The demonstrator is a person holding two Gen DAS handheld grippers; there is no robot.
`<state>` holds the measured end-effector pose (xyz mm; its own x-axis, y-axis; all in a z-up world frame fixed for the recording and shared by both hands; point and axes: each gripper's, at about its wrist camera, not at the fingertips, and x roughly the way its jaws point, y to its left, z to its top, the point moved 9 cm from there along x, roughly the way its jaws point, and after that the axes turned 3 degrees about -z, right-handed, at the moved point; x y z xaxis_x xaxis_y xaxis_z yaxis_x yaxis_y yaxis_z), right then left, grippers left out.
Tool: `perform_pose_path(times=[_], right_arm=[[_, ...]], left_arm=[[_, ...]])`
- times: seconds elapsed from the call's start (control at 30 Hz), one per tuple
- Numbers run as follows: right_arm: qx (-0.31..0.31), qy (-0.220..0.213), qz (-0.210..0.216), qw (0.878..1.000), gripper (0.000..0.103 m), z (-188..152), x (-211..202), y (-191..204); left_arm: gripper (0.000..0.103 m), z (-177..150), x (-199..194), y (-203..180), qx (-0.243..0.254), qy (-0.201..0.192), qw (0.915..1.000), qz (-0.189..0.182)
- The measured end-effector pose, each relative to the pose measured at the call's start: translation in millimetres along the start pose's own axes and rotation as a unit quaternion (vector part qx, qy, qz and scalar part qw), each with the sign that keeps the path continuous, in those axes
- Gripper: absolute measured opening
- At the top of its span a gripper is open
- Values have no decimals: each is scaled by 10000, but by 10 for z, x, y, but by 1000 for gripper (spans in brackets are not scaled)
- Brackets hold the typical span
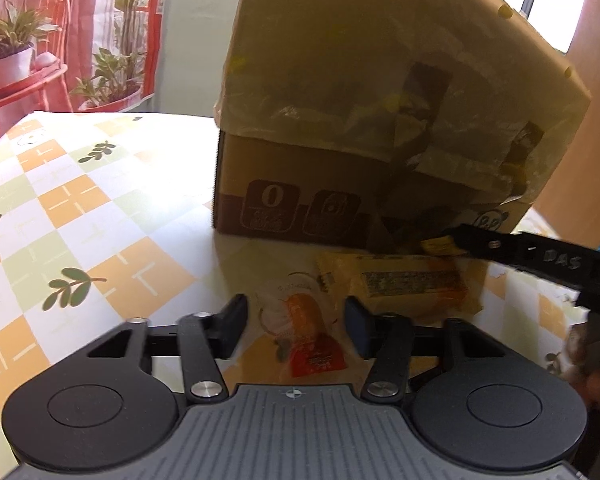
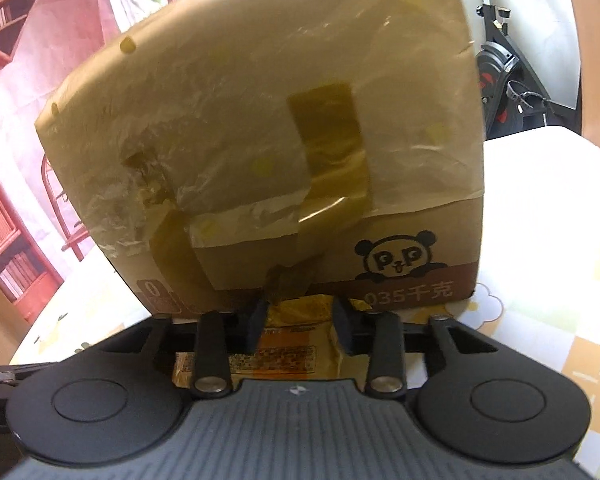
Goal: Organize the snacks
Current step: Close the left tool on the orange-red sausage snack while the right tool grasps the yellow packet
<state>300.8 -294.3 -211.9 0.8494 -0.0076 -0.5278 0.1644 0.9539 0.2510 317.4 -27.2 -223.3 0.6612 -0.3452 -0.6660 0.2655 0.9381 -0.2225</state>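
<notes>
The left gripper (image 1: 296, 326) had matte black fingers with flat rectangular pads (image 1: 234, 326). Slim black links ran back from them, pinned with silver screws, to two round black housings at seven and five o'clock, with a grey ribbed plate bearing a small crosshair mark between them. The right gripper (image 2: 300, 322) matched it; seen from the left wrist camera at three o'clock, its finger bore raised "DAS" lettering.
</notes>
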Motion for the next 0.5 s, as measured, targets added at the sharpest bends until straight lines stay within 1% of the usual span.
perform_pose_path(times=[0.03, 0.07, 0.17, 0.27, 0.33, 0.5], right_arm=[[25, -19, 25, 10000, 20, 1, -23, -15], [35, -28, 35, 10000, 18, 0, -47, -31], [40, -33, 80, 10000, 13, -13, -99, -59], [86, -66, 48, 9999, 10, -26, -92, -43], [195, -75, 15, 9998, 8, -37, -126, -102], [485, -71, -104, 9987, 7, -105, -267, -311]], left_arm=[[36, -16, 1, -2, 32, 20, 10000, 26], [31, -21, -16, -8, 31, -19, 10000, -23], [19, -33, -59, -48, 111, -35, 9999, -64], [19, -46, -85, -39, 108, -25, 9999, -44], [19, -59, -105, -16, 74, -29, 10000, -22], [19, -103, -176, 62, -38, -40, 10000, 23]])
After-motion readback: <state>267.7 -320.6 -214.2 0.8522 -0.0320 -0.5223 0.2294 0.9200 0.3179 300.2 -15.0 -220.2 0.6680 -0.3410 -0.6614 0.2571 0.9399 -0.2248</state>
